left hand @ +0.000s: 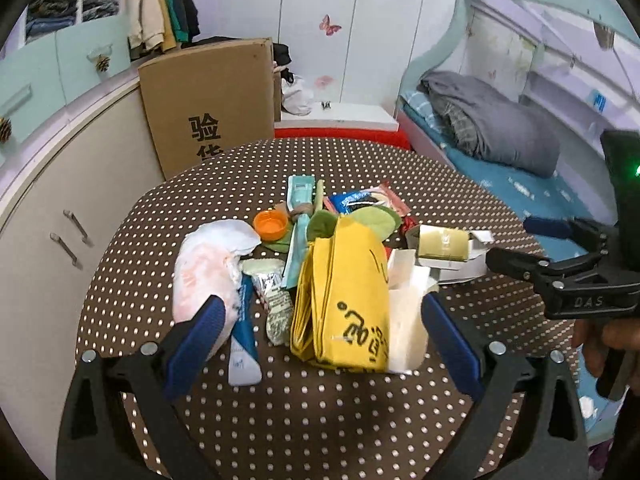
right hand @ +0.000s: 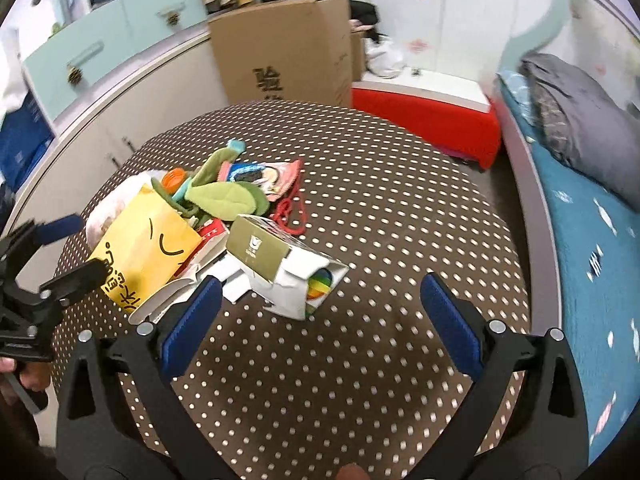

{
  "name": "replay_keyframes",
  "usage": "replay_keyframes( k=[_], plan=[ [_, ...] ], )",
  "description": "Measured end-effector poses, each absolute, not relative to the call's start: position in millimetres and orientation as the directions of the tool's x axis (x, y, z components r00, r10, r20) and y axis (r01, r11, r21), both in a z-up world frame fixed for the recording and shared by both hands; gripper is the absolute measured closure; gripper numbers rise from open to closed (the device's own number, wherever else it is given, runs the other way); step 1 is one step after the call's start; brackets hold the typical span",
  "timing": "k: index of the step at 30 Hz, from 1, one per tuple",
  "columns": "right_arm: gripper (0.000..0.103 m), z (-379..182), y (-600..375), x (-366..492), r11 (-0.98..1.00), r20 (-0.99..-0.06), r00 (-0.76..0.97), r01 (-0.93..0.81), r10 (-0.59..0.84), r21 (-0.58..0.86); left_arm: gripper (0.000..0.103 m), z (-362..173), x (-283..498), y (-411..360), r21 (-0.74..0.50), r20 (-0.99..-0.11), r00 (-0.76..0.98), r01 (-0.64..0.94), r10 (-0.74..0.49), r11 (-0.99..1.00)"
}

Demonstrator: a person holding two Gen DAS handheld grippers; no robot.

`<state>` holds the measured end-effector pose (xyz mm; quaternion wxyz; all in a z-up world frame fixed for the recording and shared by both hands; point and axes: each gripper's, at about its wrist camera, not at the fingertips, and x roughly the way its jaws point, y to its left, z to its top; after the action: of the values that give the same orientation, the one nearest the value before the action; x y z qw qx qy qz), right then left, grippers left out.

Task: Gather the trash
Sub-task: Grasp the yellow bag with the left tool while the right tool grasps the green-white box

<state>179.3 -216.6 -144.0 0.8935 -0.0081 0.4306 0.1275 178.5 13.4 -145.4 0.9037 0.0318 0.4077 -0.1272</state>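
Note:
A pile of trash lies on a round brown polka-dot table (left hand: 320,420). A yellow paper bag (left hand: 344,300) with a white carton (left hand: 408,320) beside it sits between the open jaws of my left gripper (left hand: 320,320). A crumpled white tissue (left hand: 208,272), a blue tube (left hand: 244,344), an orange cap (left hand: 271,225) and wrappers lie around. My right gripper (right hand: 320,304) is open and empty, just in front of a gold-and-white box (right hand: 276,264). The yellow bag (right hand: 148,248) is at its left.
A cardboard box (left hand: 212,100) stands behind the table by pale cabinets (left hand: 60,200). A bed with a blue sheet and grey blanket (left hand: 500,128) is on the right. A red-and-white bench (right hand: 432,108) lies beyond the table. Green felt leaves (right hand: 228,196) lie in the pile.

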Motion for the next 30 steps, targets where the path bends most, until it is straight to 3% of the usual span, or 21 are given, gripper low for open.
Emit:
replay_keyframes(
  k=[5,7,8,9,10,14,22,30],
  plan=[
    [0.006,-158.2,-215.0,203.3,0.949,-0.776,0.571,-0.296,0.268,0.11,0.007,-160.4,191.5,1.0,-0.015,-0.774,0.605,0.277,-0.187,0.961],
    [0.007,-164.9,-214.7,213.7,0.939,-0.781,0.55,-0.321,0.295,0.128,0.017,-163.9,193.0,-3.2,-0.017,-0.78,0.594,0.295,-0.197,0.955],
    [0.01,-168.2,-213.6,217.2,0.932,-0.784,0.539,-0.336,0.308,0.135,0.032,-166.0,194.0,-5.5,-0.022,-0.787,0.582,0.307,-0.206,0.952],
    [0.02,-171.1,-211.3,220.3,0.924,-0.786,0.527,-0.355,0.321,0.14,0.044,-169.1,195.5,-7.7,-0.034,-0.797,0.563,0.321,-0.219,0.946],
    [0.034,-175.8,-208.6,223.0,0.912,-0.792,0.506,-0.38,0.342,0.152,0.045,-170.8,195.5,-8.7,-0.038,-0.8,0.557,0.324,-0.224,0.945],
    [0.044,-181.1,-205.8,219.1,0.898,-0.79,0.493,-0.412,0.365,0.158,0.057,-167.0,189.9,-7.9,-0.044,-0.787,0.571,0.326,-0.234,0.944],
    [0.06,-170.5,-236.5,185.3,0.906,-0.745,0.537,-0.36,0.396,0.222,0.059,-157.0,168.6,7.3,-0.077,-0.763,0.596,0.304,-0.252,0.95],
    [0.064,-166.4,-257.8,158.1,0.91,-0.729,0.551,-0.317,0.406,0.266,0.059,-140.3,149.0,22.7,-0.102,-0.725,0.639,0.268,-0.256,0.958]
  ],
)
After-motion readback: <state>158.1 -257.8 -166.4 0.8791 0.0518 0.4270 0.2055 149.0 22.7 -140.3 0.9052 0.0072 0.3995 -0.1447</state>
